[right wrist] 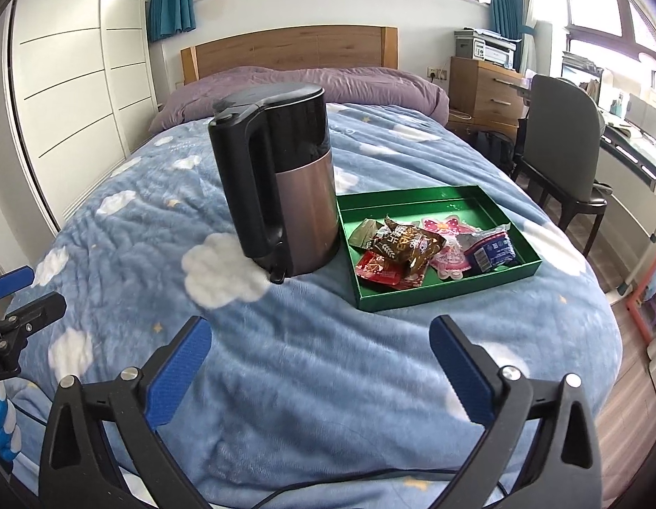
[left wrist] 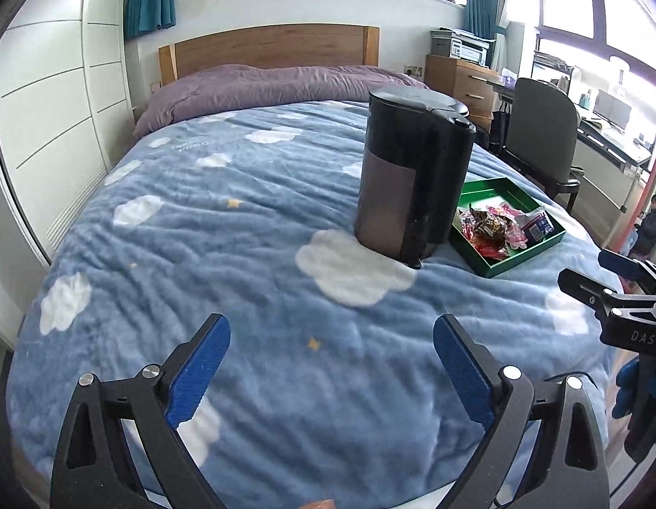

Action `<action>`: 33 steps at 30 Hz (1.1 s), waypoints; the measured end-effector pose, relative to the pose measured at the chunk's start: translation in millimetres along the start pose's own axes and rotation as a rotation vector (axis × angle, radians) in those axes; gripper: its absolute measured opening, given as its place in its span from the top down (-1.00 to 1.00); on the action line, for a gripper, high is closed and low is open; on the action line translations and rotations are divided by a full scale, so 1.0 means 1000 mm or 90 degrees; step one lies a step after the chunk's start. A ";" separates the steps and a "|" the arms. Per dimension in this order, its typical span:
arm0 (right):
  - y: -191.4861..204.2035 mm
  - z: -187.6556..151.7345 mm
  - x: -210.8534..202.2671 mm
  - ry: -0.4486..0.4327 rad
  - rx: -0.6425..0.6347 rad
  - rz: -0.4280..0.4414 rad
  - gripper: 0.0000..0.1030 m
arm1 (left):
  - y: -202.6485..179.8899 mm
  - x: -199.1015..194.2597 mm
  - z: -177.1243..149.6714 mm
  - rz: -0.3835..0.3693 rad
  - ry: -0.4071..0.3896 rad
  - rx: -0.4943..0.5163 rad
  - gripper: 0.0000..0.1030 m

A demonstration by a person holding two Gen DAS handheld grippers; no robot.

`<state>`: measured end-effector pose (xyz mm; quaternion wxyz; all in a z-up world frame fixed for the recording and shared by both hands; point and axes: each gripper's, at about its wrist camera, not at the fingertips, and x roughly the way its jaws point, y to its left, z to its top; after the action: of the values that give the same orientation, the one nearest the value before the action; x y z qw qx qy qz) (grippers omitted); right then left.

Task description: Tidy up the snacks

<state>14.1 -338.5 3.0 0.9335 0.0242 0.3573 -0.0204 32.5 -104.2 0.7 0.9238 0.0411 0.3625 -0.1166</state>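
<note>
A green tray lies on the bed and holds several snack packets: brown, red, pink and blue ones. It also shows in the left wrist view, partly hidden behind a black and bronze electric kettle that stands just left of it. My left gripper is open and empty above the blanket, short of the kettle. My right gripper is open and empty, short of the tray. Each gripper shows at the edge of the other's view.
The bed has a blue cloud-print blanket and a purple duvet by the wooden headboard. White wardrobes stand to the left. A chair, drawers and a desk stand to the right.
</note>
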 end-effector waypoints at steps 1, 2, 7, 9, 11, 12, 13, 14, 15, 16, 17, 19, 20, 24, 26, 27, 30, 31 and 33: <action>0.001 0.000 -0.002 -0.001 -0.001 -0.004 -1.00 | 0.000 0.000 -0.001 -0.001 0.002 0.003 -0.84; 0.001 -0.001 -0.003 -0.002 -0.001 -0.007 -1.00 | 0.001 0.000 -0.002 -0.003 0.003 0.006 -0.84; -0.005 -0.005 -0.007 -0.001 0.002 -0.026 -1.00 | -0.003 0.000 -0.005 0.002 0.005 0.028 -0.85; -0.009 -0.006 -0.009 0.000 0.006 -0.030 -1.00 | -0.004 -0.001 -0.007 0.006 0.002 0.026 -0.93; -0.014 -0.009 -0.010 0.000 0.013 -0.035 -1.00 | -0.004 -0.001 -0.007 0.006 0.003 0.027 -0.95; -0.016 -0.010 -0.011 0.001 0.016 -0.035 -1.00 | -0.004 0.000 -0.008 0.009 0.005 0.028 -0.95; -0.018 -0.012 -0.011 0.003 0.019 -0.036 -1.00 | -0.003 0.000 -0.008 0.010 0.004 0.027 -0.95; -0.021 -0.013 -0.011 0.005 0.019 -0.040 -1.00 | -0.002 0.000 -0.009 0.010 0.004 0.025 -0.95; -0.022 -0.015 -0.011 0.006 0.019 -0.044 -1.00 | -0.002 0.000 -0.010 0.009 0.007 0.022 -0.95; -0.024 -0.016 -0.011 0.007 0.019 -0.047 -1.00 | 0.000 0.001 -0.010 0.006 0.012 0.018 -0.95; -0.025 -0.016 -0.011 0.007 0.020 -0.049 -1.00 | 0.001 0.002 -0.010 0.005 0.015 0.014 -0.95; -0.028 -0.017 -0.011 0.009 0.024 -0.051 -1.00 | 0.003 0.003 -0.011 0.003 0.019 0.009 -0.95; -0.029 -0.018 -0.011 0.008 0.025 -0.052 -1.00 | 0.004 0.004 -0.011 0.003 0.022 0.007 -0.95; -0.031 -0.018 -0.012 0.009 0.025 -0.053 -1.00 | 0.004 0.003 -0.012 0.005 0.021 0.009 -0.95; -0.031 -0.018 -0.012 0.008 0.026 -0.054 -1.00 | 0.003 0.003 -0.012 0.005 0.021 0.010 -0.95; -0.031 -0.018 -0.012 0.008 0.026 -0.053 -1.00 | 0.003 0.003 -0.012 0.004 0.021 0.012 -0.95; -0.031 -0.019 -0.011 0.010 0.022 -0.054 -1.00 | 0.003 0.003 -0.013 0.002 0.021 0.014 -0.95; -0.031 -0.019 -0.011 0.010 0.021 -0.054 -1.00 | 0.004 0.003 -0.013 0.001 0.021 0.015 -0.95; -0.031 -0.019 -0.011 0.012 0.019 -0.055 -1.00 | 0.003 0.003 -0.013 0.000 0.021 0.014 -0.95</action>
<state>-8.6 -367.9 -5.2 0.9279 0.0231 0.3663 -0.0656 26.4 -99.3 -10.8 0.9171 0.0530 0.3766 -0.1200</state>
